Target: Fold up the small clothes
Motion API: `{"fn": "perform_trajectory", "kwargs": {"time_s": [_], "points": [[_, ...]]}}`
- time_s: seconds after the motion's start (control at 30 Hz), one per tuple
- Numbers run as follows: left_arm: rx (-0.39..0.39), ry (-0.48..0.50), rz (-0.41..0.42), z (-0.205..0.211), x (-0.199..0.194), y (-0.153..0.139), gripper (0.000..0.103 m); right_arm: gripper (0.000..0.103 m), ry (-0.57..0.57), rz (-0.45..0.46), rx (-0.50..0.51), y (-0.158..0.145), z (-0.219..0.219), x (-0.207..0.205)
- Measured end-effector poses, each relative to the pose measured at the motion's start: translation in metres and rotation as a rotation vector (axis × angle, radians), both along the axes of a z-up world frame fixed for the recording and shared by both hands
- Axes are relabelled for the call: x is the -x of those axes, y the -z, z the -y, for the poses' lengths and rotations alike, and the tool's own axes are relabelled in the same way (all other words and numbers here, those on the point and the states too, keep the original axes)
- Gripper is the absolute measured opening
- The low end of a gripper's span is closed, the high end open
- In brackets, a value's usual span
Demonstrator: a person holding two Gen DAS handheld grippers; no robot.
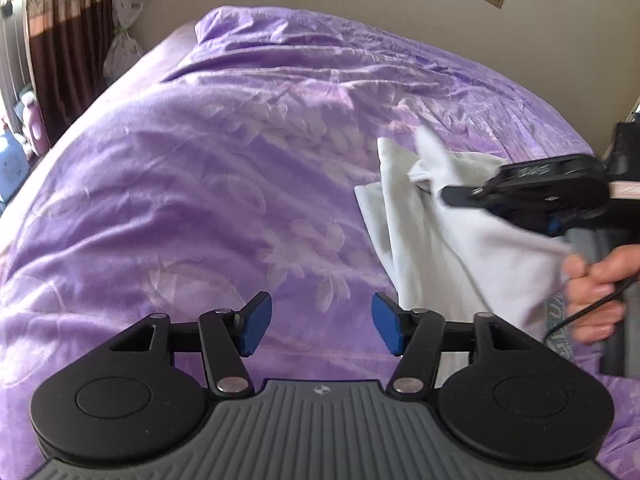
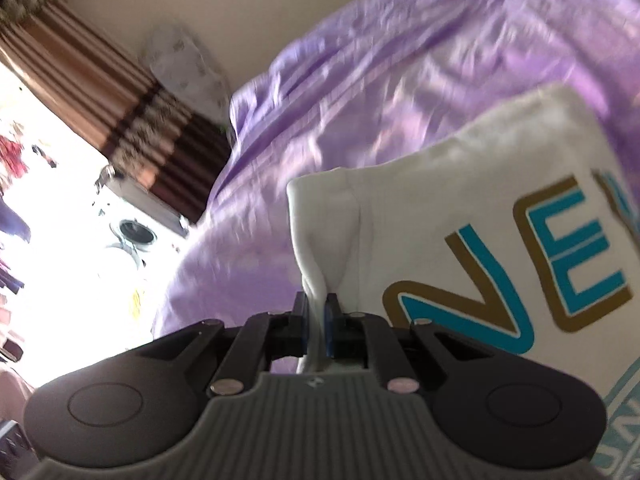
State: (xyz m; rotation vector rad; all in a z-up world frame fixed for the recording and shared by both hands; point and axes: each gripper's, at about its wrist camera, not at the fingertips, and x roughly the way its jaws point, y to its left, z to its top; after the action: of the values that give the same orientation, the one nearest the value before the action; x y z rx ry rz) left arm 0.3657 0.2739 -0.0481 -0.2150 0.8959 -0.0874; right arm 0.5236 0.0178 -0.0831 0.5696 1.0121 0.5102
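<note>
One white shirt (image 2: 460, 216) is all you have to work with, and your right gripper (image 2: 318, 320) has its fingers (image 2: 331, 330) clenched on a gathered fold of it, lifting the cloth off the purple bed (image 1: 200, 160). From the left wrist view the shirt hangs in loose drapes below that gripper, its lower part trailing toward the bed near your right hand (image 1: 596, 296); whether it touches the cover there you cannot tell. Your left gripper (image 1: 322, 328) is released, fingers spread wide apart and holding nothing, hovering over bare bedcover just beside the cloth.

Expect the shirt to handle as light, soft and limp: it will sag and twist from a single pinch, and the printed letters (image 2: 520, 264) may stiffen the front slightly. The satiny cover looks slippery, so a laid-out shirt could slide as you drag a fold. Take a second hold with the left fingers on a free edge or corner, well apart from the right grip, so the cloth spreads flat between the two.

No basket, box or other container shows in either view.
</note>
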Motion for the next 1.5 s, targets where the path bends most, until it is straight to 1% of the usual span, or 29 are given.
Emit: {"fn": "perform_trajectory", "kwargs": {"time_s": [0.07, 0.1, 0.2, 0.23, 0.27, 0.33, 0.4, 0.5, 0.53, 0.6, 0.63, 0.7, 0.8, 0.83, 0.93, 0.97, 1.0, 1.07, 1.1, 1.13, 1.17, 1.23, 1.27, 1.3, 1.33, 1.37, 1.43, 1.47, 1.5], "points": [[0.047, 0.006, -0.015, -0.004, -0.001, 0.004, 0.054, 0.003, 0.002, -0.025, 0.016, 0.014, -0.011, -0.004], [0.066, 0.005, -0.018, -0.005, -0.002, 0.006, 0.053, 0.003, 0.005, -0.035, 0.019, 0.02, -0.015, -0.004], [0.073, 0.002, -0.024, -0.003, -0.004, 0.009, 0.05, 0.005, -0.008, -0.049, 0.054, 0.033, -0.025, -0.008], [0.076, 0.005, -0.026, -0.001, -0.004, 0.009, 0.05, 0.009, -0.022, -0.044, 0.07, 0.035, -0.027, -0.007], [0.08, 0.01, -0.027, 0.001, -0.003, 0.008, 0.049, 0.011, -0.033, -0.036, 0.075, 0.037, -0.029, -0.009], [0.092, 0.017, -0.02, 0.004, -0.001, 0.003, 0.049, 0.02, -0.06, -0.003, 0.1, 0.027, -0.03, -0.004], [0.103, 0.012, -0.005, 0.007, 0.003, -0.005, 0.049, 0.028, -0.099, 0.051, 0.147, 0.009, -0.032, 0.005], [0.133, 0.006, 0.025, 0.013, 0.008, -0.019, 0.051, 0.028, -0.145, 0.14, 0.2, -0.022, -0.027, 0.023], [0.146, 0.007, 0.03, 0.015, 0.01, -0.023, 0.053, 0.028, -0.152, 0.159, 0.205, -0.029, -0.021, 0.029], [0.171, 0.009, 0.035, 0.02, 0.012, -0.028, 0.061, 0.029, -0.162, 0.205, 0.237, -0.045, -0.007, 0.042], [0.184, 0.012, 0.034, 0.023, 0.013, -0.029, 0.067, 0.029, -0.164, 0.225, 0.264, -0.05, 0.002, 0.048], [0.212, 0.02, 0.018, 0.029, 0.011, -0.026, 0.069, 0.031, -0.163, 0.256, 0.322, -0.054, 0.022, 0.061], [0.261, 0.014, -0.049, 0.036, 0.008, -0.009, 0.07, 0.036, -0.164, 0.264, 0.402, -0.047, 0.057, 0.082], [0.278, 0.007, -0.07, 0.038, 0.007, -0.001, 0.07, 0.039, -0.166, 0.26, 0.422, -0.042, 0.069, 0.089], [0.335, -0.028, -0.12, 0.04, 0.0, 0.021, 0.07, 0.043, -0.18, 0.249, 0.482, -0.022, 0.103, 0.115], [0.355, -0.039, -0.127, 0.041, -0.001, 0.027, 0.068, 0.045, -0.188, 0.252, 0.501, -0.016, 0.112, 0.123], [0.365, -0.043, -0.135, 0.042, -0.004, 0.031, 0.066, 0.049, -0.188, 0.254, 0.521, -0.009, 0.121, 0.132], [0.369, -0.046, -0.142, 0.046, -0.006, 0.037, 0.038, 0.054, -0.193, 0.254, 0.53, 0.003, 0.133, 0.147], [0.365, -0.039, -0.148, 0.048, -0.008, 0.038, 0.029, 0.056, -0.2, 0.251, 0.529, 0.009, 0.137, 0.152], [0.355, -0.035, -0.147, 0.05, -0.008, 0.037, 0.015, 0.056, -0.207, 0.249, 0.533, 0.015, 0.138, 0.155], [0.345, -0.032, -0.134, 0.052, -0.007, 0.033, 0.012, 0.056, -0.217, 0.25, 0.541, 0.02, 0.138, 0.158], [0.327, -0.021, -0.089, 0.057, -0.002, 0.02, 0.01, 0.054, -0.235, 0.262, 0.567, 0.029, 0.132, 0.161], [0.32, -0.012, -0.052, 0.06, 0.001, 0.009, 0.009, 0.051, -0.234, 0.273, 0.582, 0.033, 0.13, 0.161], [0.317, 0.002, -0.023, 0.062, 0.005, 0.0, 0.009, 0.04, -0.229, 0.279, 0.595, 0.037, 0.128, 0.159], [0.313, 0.016, 0.005, 0.065, 0.008, -0.01, 0.009, 0.035, -0.217, 0.28, 0.606, 0.04, 0.127, 0.158], [0.31, 0.029, 0.03, 0.066, 0.012, -0.019, 0.009, 0.035, -0.211, 0.271, 0.599, 0.042, 0.127, 0.154], [0.275, 0.049, 0.044, 0.07, 0.017, -0.026, 0.009, 0.035, -0.21, 0.247, 0.575, 0.044, 0.127, 0.151], [0.236, 0.053, 0.038, 0.071, 0.018, -0.023, 0.009, 0.035, -0.214, 0.248, 0.575, 0.045, 0.128, 0.153], [0.199, 0.044, 0.014, 0.07, 0.017, -0.013, 0.009, 0.032, -0.218, 0.251, 0.584, 0.046, 0.129, 0.154]]}}
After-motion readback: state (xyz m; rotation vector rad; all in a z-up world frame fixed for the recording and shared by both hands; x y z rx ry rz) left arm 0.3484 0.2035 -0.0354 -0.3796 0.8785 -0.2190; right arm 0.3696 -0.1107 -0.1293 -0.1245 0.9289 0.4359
